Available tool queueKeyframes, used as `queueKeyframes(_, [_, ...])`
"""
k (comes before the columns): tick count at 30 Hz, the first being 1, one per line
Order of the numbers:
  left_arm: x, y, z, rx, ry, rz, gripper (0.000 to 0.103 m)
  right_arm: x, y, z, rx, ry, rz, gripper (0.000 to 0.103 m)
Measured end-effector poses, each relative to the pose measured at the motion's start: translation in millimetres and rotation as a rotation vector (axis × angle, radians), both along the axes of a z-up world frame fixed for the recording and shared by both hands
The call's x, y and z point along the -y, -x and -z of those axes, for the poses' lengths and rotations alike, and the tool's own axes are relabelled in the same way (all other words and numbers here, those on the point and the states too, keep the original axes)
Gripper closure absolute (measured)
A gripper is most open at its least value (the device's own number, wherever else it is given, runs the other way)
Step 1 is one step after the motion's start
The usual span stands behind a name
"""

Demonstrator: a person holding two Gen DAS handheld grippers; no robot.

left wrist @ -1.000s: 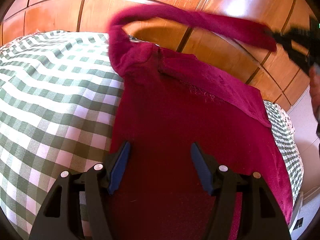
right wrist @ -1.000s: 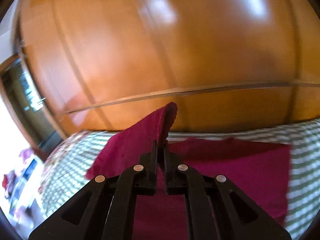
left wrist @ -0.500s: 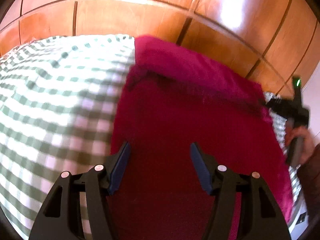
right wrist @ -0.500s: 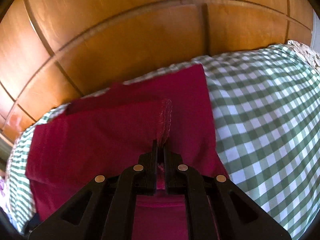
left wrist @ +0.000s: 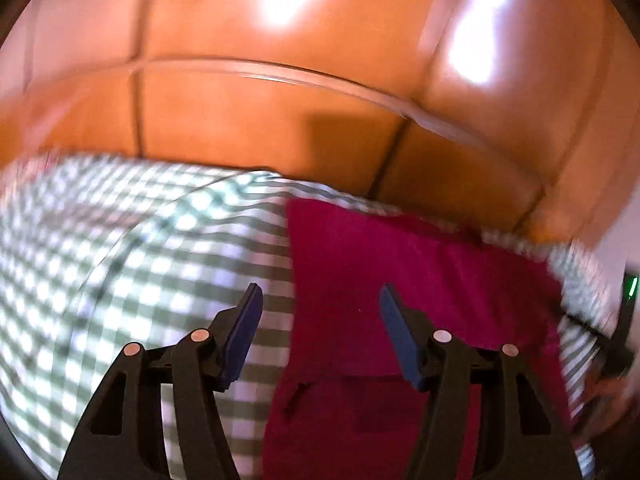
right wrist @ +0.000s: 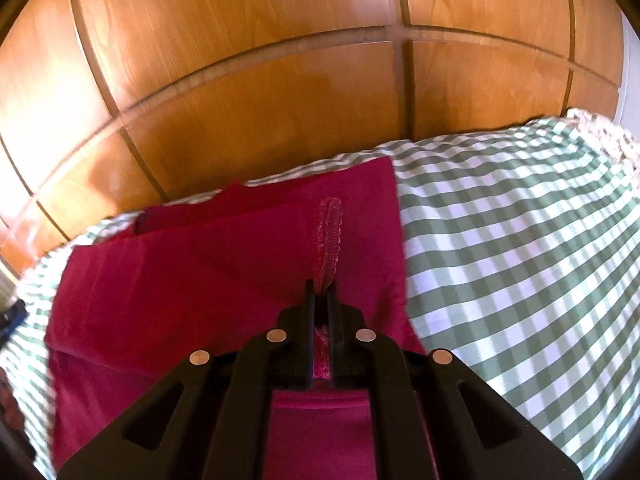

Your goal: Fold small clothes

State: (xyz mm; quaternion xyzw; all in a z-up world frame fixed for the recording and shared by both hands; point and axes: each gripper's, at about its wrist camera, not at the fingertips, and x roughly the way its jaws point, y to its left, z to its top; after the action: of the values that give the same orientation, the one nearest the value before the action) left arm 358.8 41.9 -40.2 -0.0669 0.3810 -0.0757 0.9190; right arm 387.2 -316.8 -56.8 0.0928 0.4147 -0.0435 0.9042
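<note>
A magenta top [right wrist: 192,280] lies flat on the green-and-white checked bedcover [right wrist: 520,260], with one sleeve folded across its body. My right gripper [right wrist: 320,286] is shut on that sleeve's stitched cuff [right wrist: 330,232], low over the cloth. In the blurred left wrist view the top [left wrist: 400,280] fills the lower right. My left gripper [left wrist: 320,294] hovers over the top's left edge, jaws apart and closing a little, with nothing pressed between the blue pads [left wrist: 244,324]. The right gripper [left wrist: 624,344] shows at the far right edge of that view.
Glossy wooden wardrobe panels [right wrist: 280,80] rise just behind the bed. Bare checked cover [left wrist: 120,260] spreads left of the top. A lace-trimmed corner [right wrist: 600,132] and a pale wall lie at the far right.
The right gripper has brought the raised sleeve down and laid it across the top. The left gripper has pulled up and away, so the top now sits further right in its view.
</note>
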Motion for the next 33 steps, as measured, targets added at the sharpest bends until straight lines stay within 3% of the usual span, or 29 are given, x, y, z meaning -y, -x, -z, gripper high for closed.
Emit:
queueKeyframes(4, [30.1, -14.0, 39.8, -0.111, -0.113, 0.050, 0.047, 4.3, -4.7, 18.8, -0.047, 0.026, 0.013, 0.099])
queueKeyframes(7, [27.1, -11.5, 35.9, -0.093, -0.089, 0.034, 0.049, 5.1, -5.4, 17.0, -0.052, 0.027, 0.027, 0.095])
queueKeyframes(8, [24.5, -8.8, 31.8, -0.087, -0.069, 0.029, 0.049, 5.3, -4.7, 14.1, -0.057, 0.031, 0.026, 0.089])
queueKeyframes(10, [10.3, 0.6, 12.1, -0.036, -0.030, 0.018, 0.049, 4.4, 0.0, 3.3, -0.043, 0.064, 0.027, 0.050])
queueKeyframes(12, [1.0, -0.1, -1.4, 0.001, -0.011, 0.004, 0.049, 2.4, 10.3, -13.1, 0.026, 0.084, 0.032, 0.041])
queueKeyframes(15, [-6.5, -13.1, -12.6, 0.010, 0.022, -0.012, 0.049, -12.9, 16.7, -33.5, 0.094, 0.072, -0.035, 0.041])
queueKeyframes(18, [0.1, -33.5, -14.4, 0.018, 0.003, -0.016, 0.049, -35.4, 9.3, -32.4, 0.092, 0.097, -0.107, 0.041])
queueKeyframes(23, [33.2, -63.8, -0.4, -0.020, -0.097, -0.024, 0.049, -55.8, -21.9, -4.5, 0.030, 0.163, -0.129, 0.041])
queueKeyframes(26, [37.3, -83.4, 37.9, -0.112, -0.141, -0.064, 0.047, -50.4, -34.3, 24.4, -0.028, 0.193, -0.109, 0.035])
queueKeyframes(28, [34.9, -77.9, 47.1, -0.059, -0.142, -0.073, 0.046, -42.2, -33.6, 30.8, -0.001, 0.140, -0.107, 0.034])
queueKeyframes(33, [32.1, -64.9, 35.7, -0.077, -0.132, -0.127, 0.046, -43.2, -34.4, 32.3, 0.002, 0.152, -0.109, 0.033])
